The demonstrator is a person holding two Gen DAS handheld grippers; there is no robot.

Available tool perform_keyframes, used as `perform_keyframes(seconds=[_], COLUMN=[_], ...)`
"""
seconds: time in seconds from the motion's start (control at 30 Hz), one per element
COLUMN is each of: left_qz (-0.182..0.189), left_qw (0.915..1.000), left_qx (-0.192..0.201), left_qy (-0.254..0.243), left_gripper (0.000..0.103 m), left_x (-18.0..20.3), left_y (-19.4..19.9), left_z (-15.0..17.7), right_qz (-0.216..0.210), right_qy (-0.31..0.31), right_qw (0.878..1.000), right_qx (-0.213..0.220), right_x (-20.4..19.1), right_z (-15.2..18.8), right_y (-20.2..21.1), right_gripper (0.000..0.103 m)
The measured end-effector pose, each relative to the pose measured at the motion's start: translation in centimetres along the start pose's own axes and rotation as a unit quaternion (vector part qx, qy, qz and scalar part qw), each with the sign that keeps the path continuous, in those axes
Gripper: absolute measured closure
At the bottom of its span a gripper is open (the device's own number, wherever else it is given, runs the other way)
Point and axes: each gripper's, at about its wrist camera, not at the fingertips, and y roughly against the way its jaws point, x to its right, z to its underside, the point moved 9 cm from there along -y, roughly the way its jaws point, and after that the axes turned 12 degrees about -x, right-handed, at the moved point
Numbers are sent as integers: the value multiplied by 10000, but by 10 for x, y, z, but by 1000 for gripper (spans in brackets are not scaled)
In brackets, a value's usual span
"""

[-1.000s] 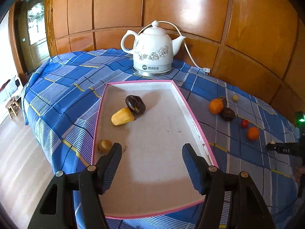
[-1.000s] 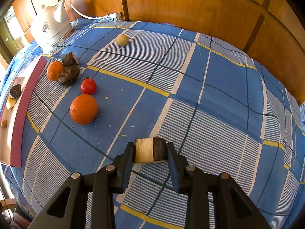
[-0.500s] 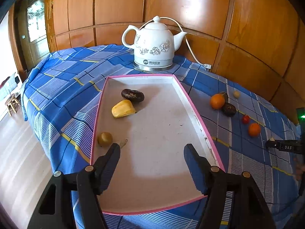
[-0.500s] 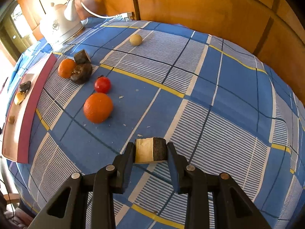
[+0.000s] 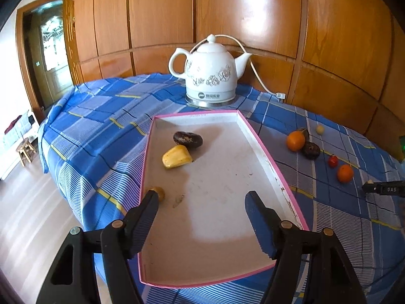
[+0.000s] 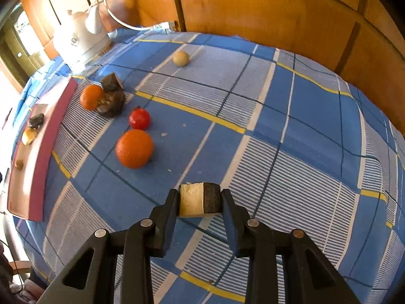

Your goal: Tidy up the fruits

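Clamped in my right gripper (image 6: 200, 200) is a cut fruit chunk (image 6: 199, 198), pale flesh with dark rind, above the blue checked cloth (image 6: 291, 152). My left gripper (image 5: 201, 202) hangs over the pink-rimmed tray (image 5: 276, 174), jaws apart with nothing between them. Beyond the chunk lie a large orange (image 6: 134, 148), a cherry tomato (image 6: 139, 118), then a smaller orange (image 6: 91, 97) touching a dark fruit (image 6: 111, 102). Farthest stands the white kettle (image 5: 210, 77).
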Motion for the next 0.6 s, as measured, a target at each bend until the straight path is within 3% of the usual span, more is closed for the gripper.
perform_keyframes(seconds=[0.33, 0.6], left_qz=[-130, -104], left_qw=[9998, 9997], left_qx=[167, 203], left_qy=[18, 129], left_gripper=[27, 27], left_x=[-11, -20], left_y=[5, 7], left_z=[-1, 3], right_qz=[-342, -874], right_qy=[651, 1446], right_qw=[9972, 9856], right_qx=[110, 55], right_x=[-62, -156], right_z=[5, 11], right_y=[20, 26], right_gripper=[69, 69])
